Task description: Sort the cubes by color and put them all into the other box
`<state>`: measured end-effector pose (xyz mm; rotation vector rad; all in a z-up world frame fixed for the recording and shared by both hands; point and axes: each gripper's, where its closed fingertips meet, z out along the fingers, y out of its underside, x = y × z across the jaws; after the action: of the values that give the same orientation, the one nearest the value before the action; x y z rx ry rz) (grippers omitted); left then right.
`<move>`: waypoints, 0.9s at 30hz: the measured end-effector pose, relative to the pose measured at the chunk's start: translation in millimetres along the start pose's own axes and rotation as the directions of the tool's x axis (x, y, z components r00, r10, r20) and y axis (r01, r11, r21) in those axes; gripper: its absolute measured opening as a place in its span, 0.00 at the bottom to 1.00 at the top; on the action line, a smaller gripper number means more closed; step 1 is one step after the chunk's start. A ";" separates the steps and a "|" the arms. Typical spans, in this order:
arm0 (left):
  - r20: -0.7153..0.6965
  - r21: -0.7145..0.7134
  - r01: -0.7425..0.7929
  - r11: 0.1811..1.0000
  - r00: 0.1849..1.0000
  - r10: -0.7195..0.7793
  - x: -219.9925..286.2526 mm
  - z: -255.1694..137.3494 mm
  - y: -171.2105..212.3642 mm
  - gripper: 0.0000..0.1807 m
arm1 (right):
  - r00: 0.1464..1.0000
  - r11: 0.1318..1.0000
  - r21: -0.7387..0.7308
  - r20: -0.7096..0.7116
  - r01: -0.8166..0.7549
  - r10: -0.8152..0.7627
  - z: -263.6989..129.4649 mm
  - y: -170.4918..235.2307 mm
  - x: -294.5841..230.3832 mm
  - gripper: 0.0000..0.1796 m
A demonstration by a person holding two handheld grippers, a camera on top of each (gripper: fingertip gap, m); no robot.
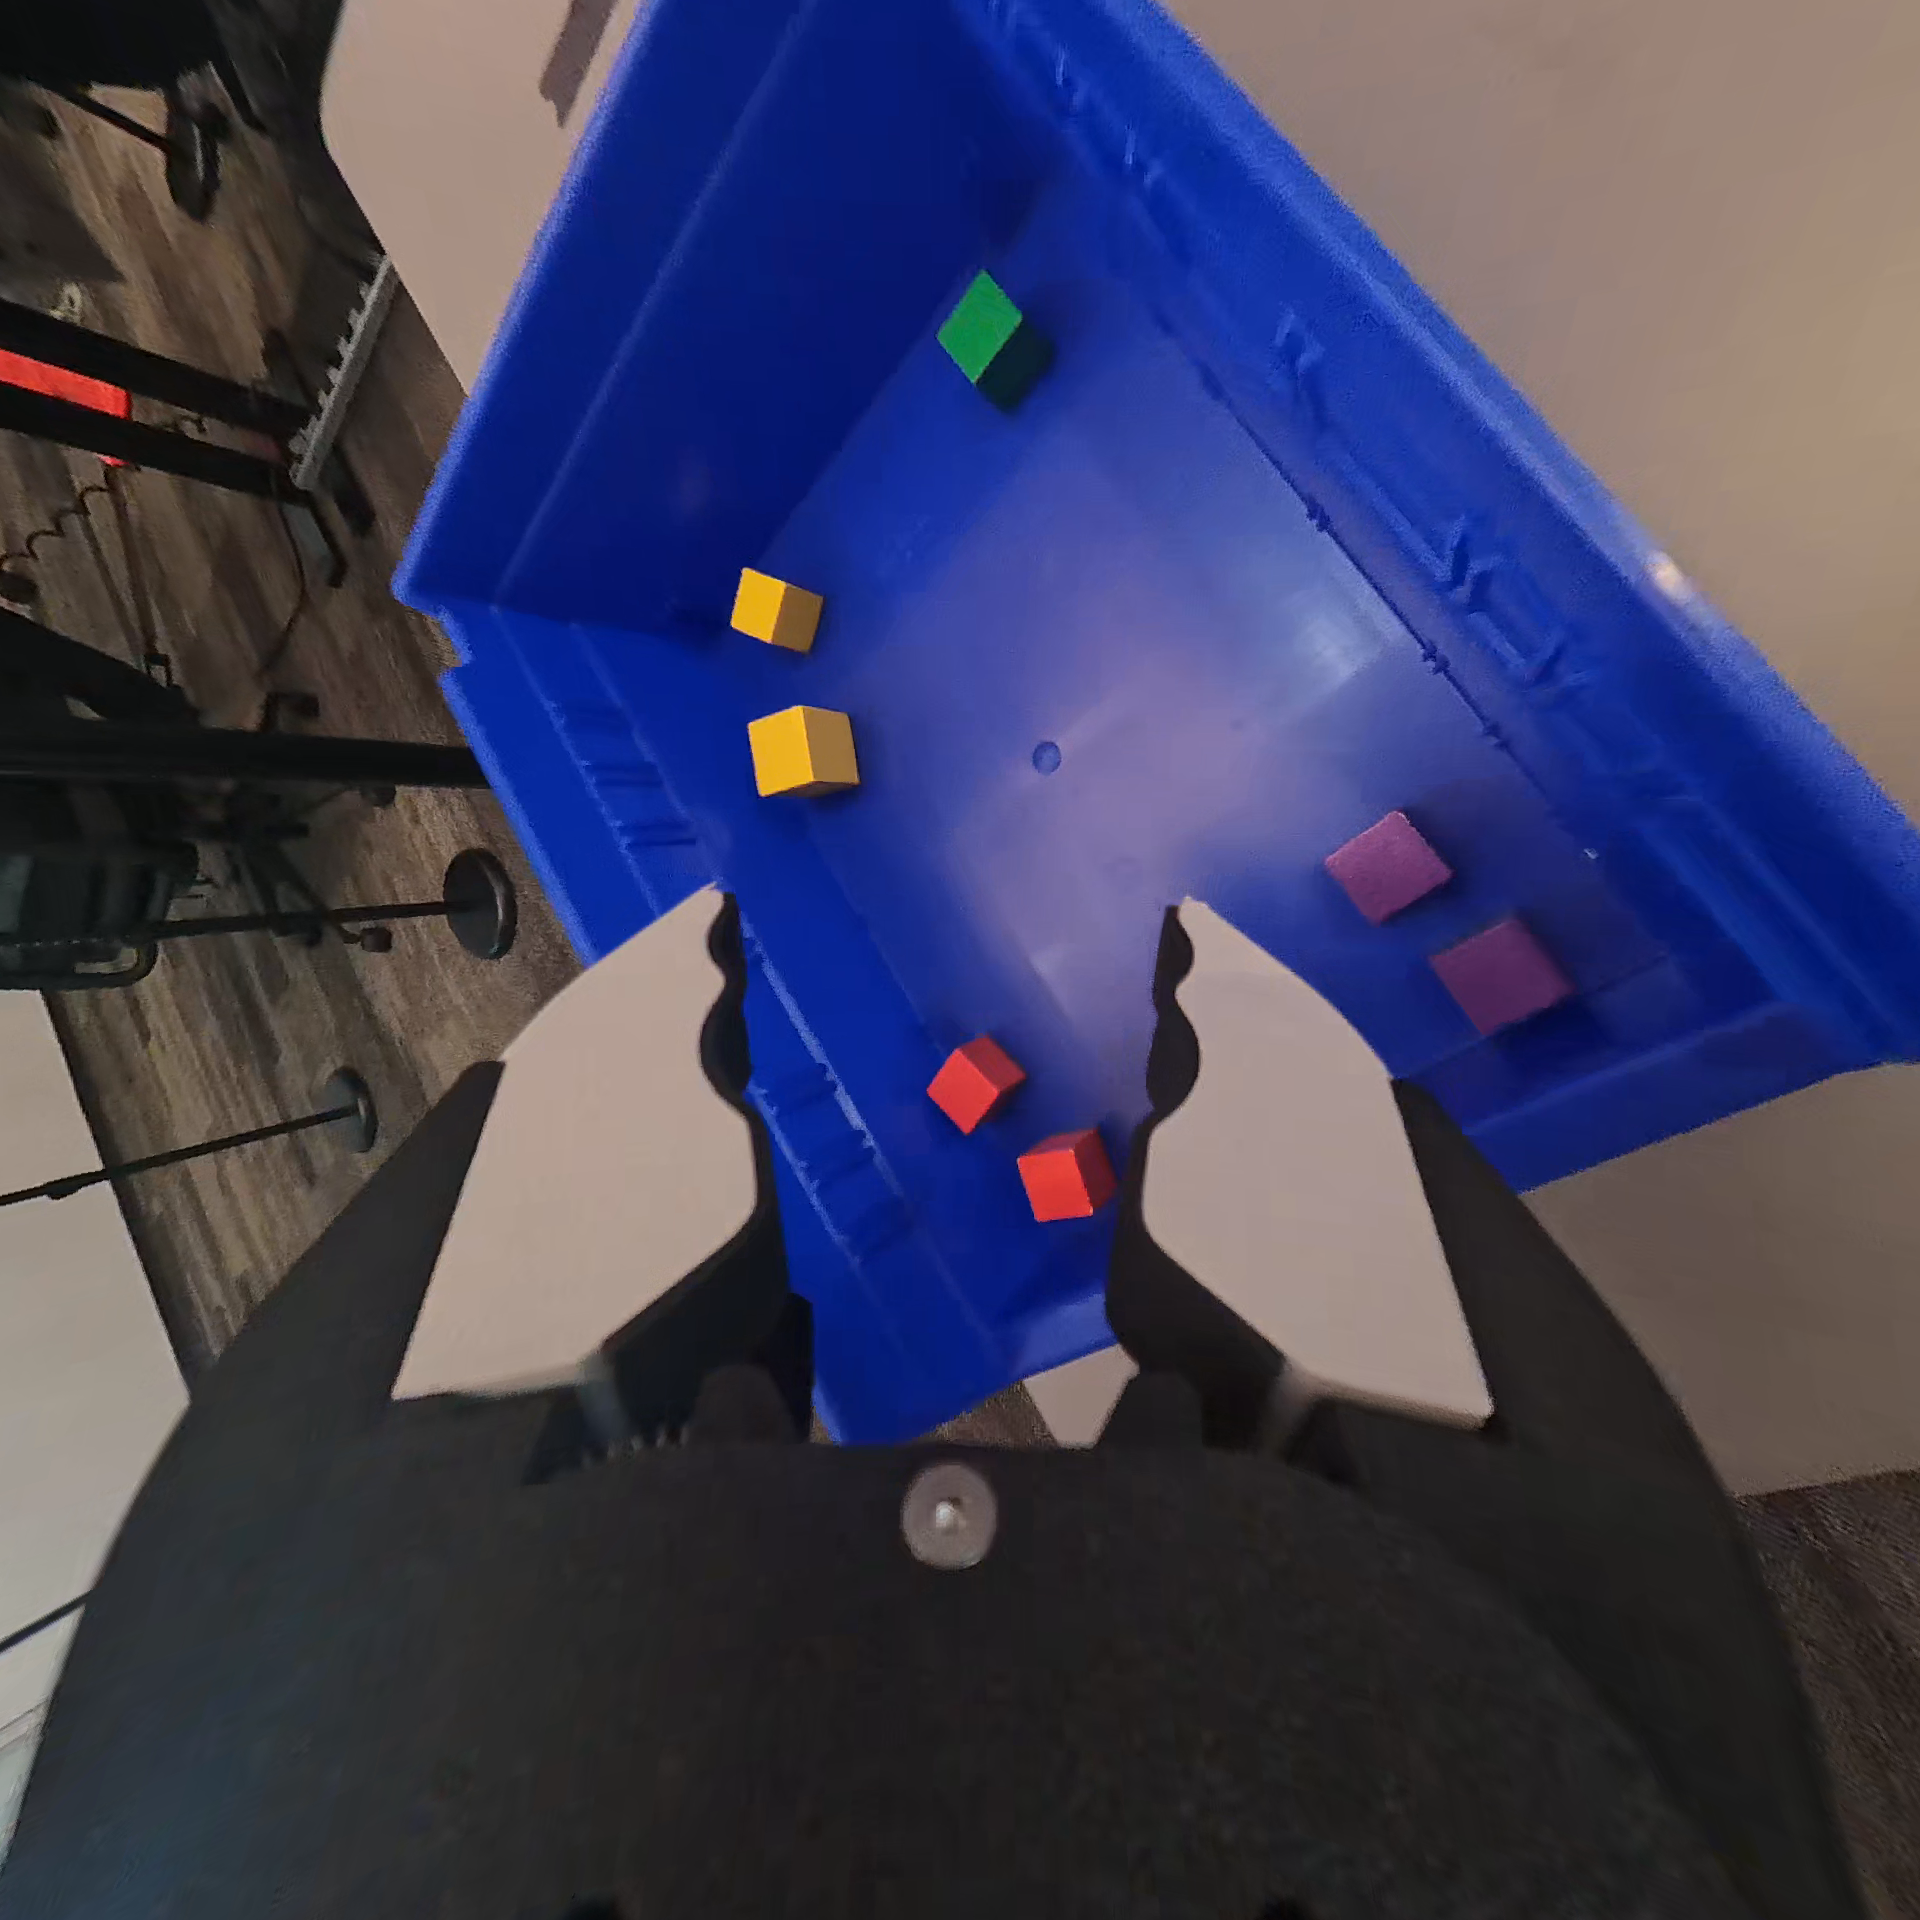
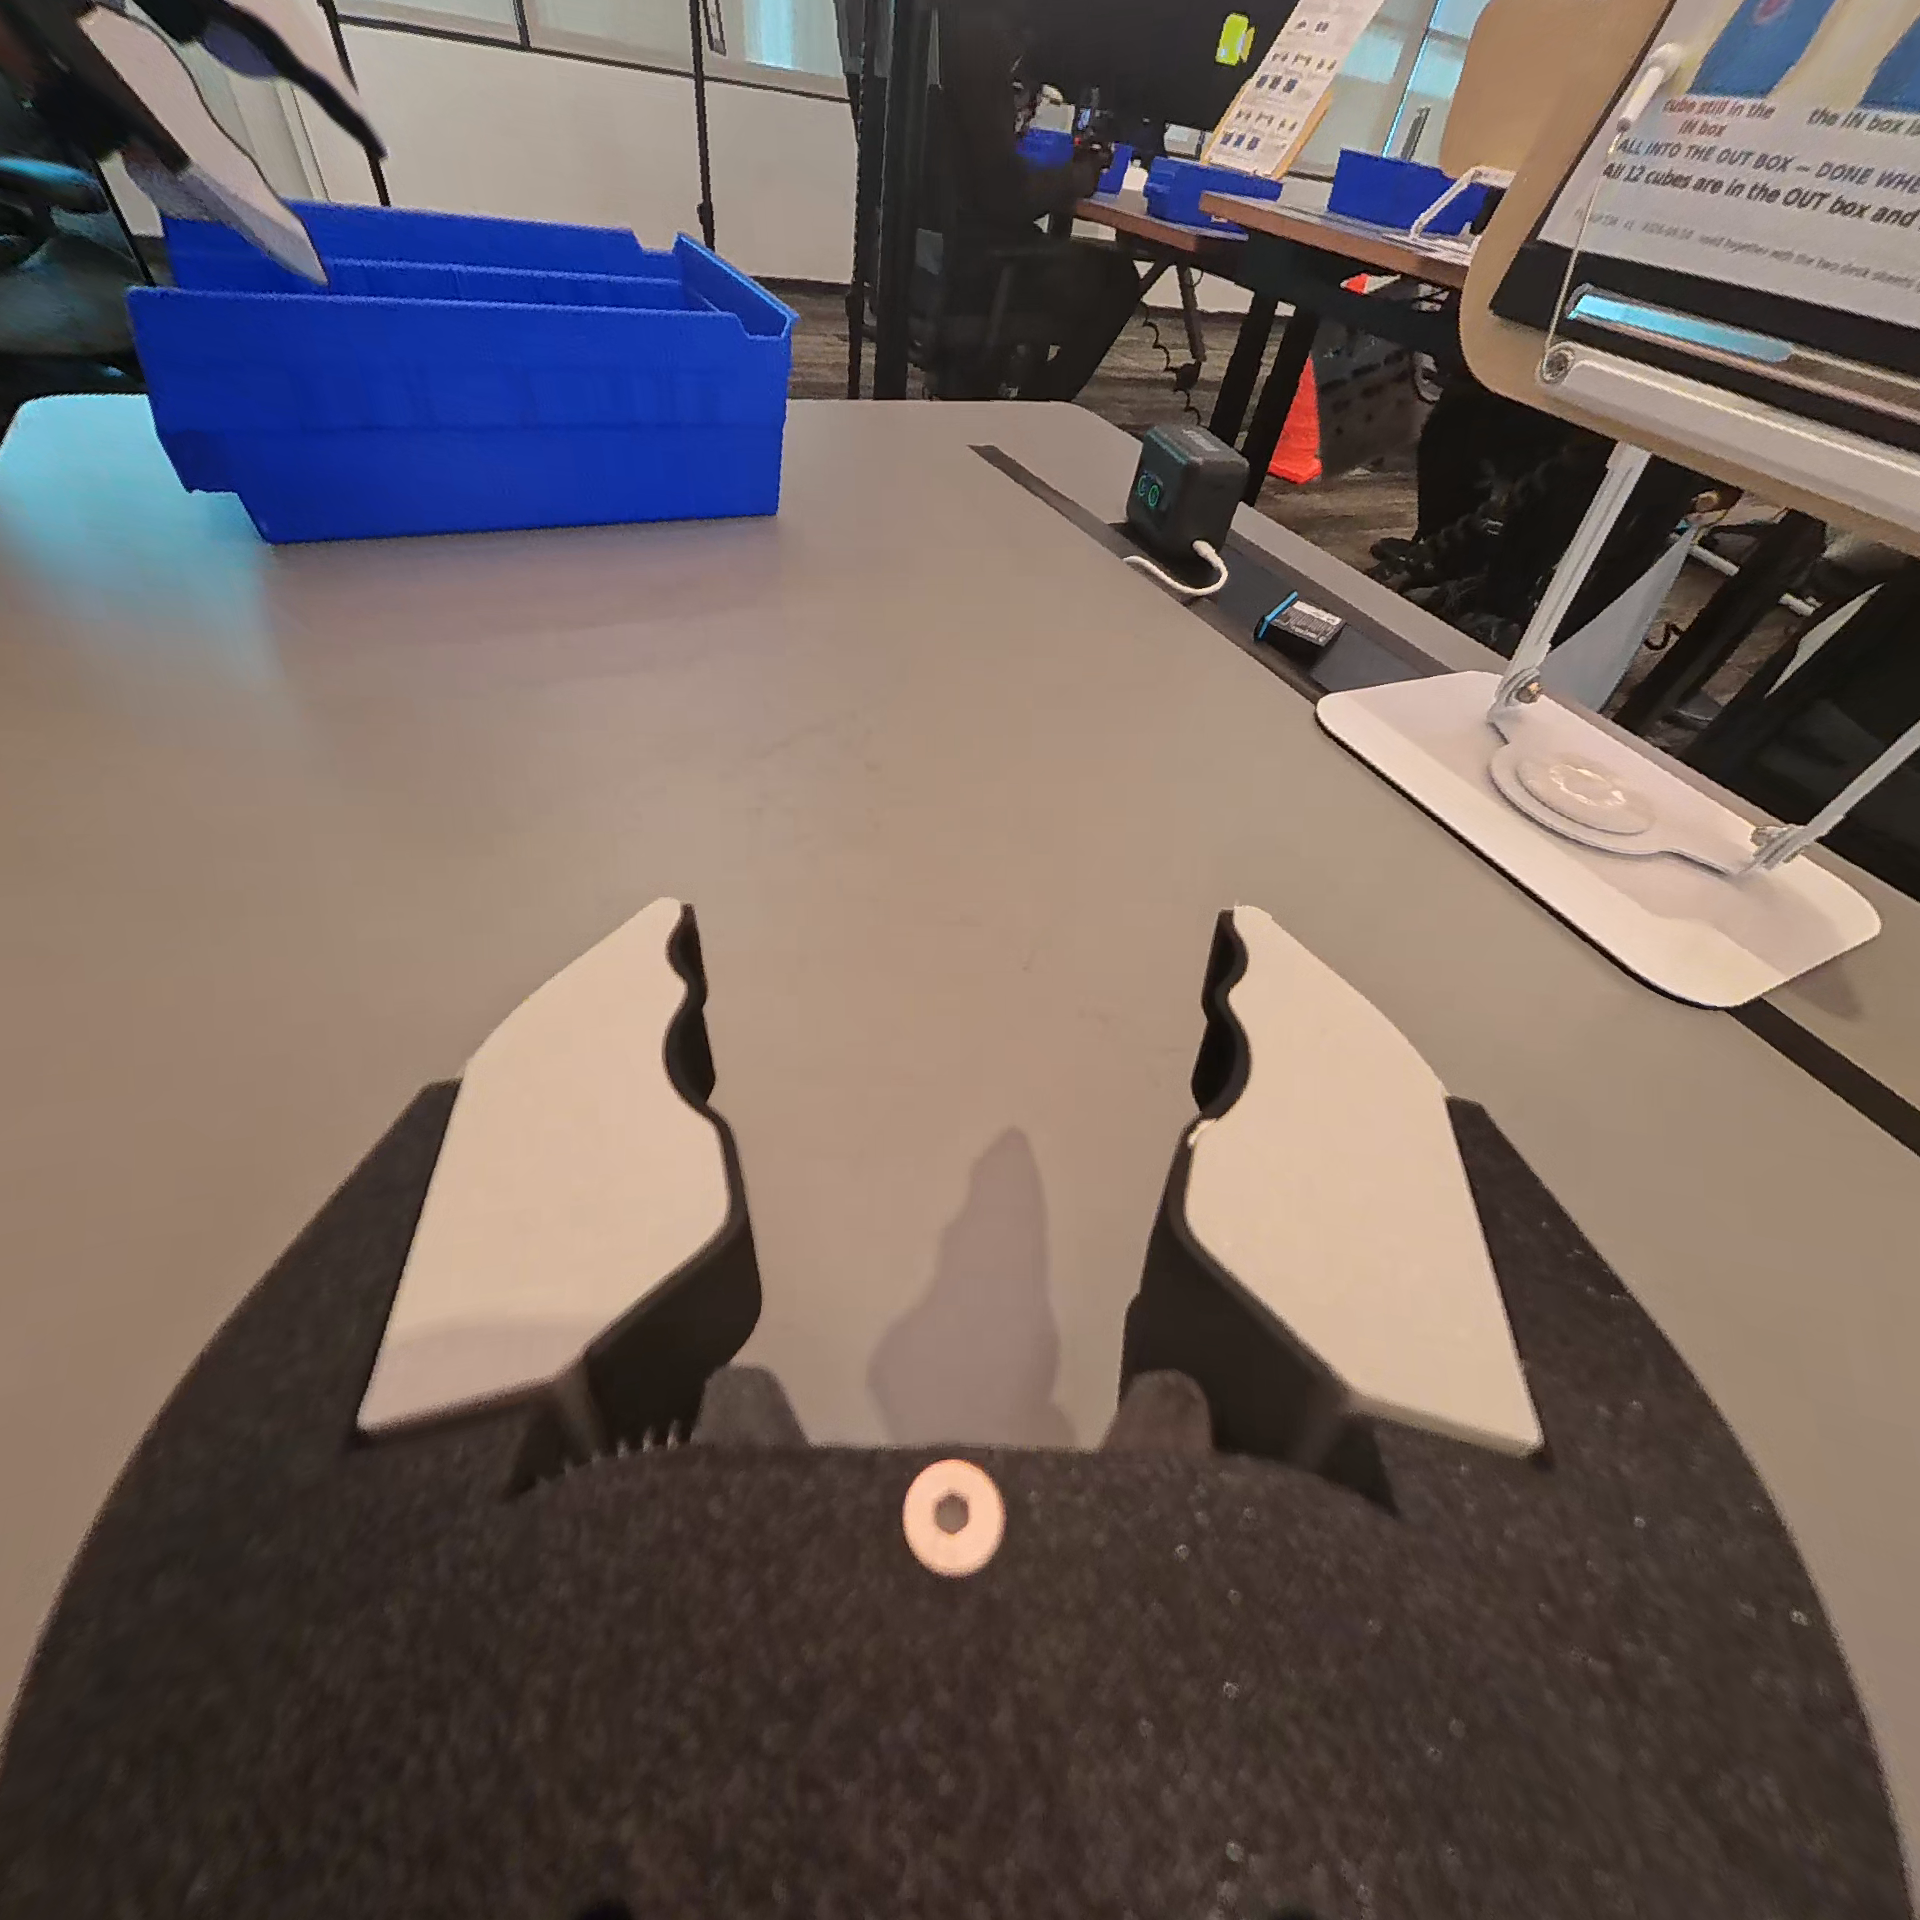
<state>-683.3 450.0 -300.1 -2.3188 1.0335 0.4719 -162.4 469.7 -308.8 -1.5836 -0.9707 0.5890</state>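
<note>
- Your left gripper hangs wide-spread and empty above the blue plastic box; its fingers hide part of the near wall
- Small wooden cubes lie paired inside: yellow, purple, red; one green
- Your right gripper gapes empty over the grey tabletop; the other box is out of view

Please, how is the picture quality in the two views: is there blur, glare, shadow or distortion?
Left wrist view: blur smears the blue box rim and floor; a pale sheen lies on the box bottom; the green cube stays fairly sharp. Right wrist view: sharper; the table edges bend from the wide lens; a soft shadow lies between the right hand-held gripper fingers.
</note>
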 end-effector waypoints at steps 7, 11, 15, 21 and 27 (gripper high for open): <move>-0.089 -0.082 -0.005 0.997 0.996 -0.003 10.5 24.6 21.5 0.42 | 1.000 1.000 -0.002 0.006 -0.008 0.008 0.3 1.4 0.5 0.51; -0.126 -0.160 -0.015 0.987 0.992 -0.006 11.2 33.4 39.9 0.41 | 1.000 1.000 -0.020 0.010 -0.012 0.012 3.3 6.2 0.5 0.51; -0.142 -0.243 -0.027 0.970 0.990 -0.008 10.8 37.4 60.6 0.40 | 1.000 0.999 -0.031 0.010 -0.017 0.018 5.2 9.8 1.5 0.51; -0.190 -0.332 -0.120 0.936 0.980 0.059 9.4 39.3 85.5 0.39 | 0.999 0.999 -0.034 0.017 -0.031 0.031 6.4 12.0 2.0 0.51; -0.254 -0.364 -0.237 0.901 0.956 0.149 -0.4 40.2 87.1 0.34 | 0.999 0.998 -0.043 0.021 -0.037 0.038 8.1 15.0 1.8 0.51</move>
<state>-753.4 426.8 -361.1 -2.6795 1.3961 0.5489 -163.7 475.2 -325.0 -1.6389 -0.9777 0.6164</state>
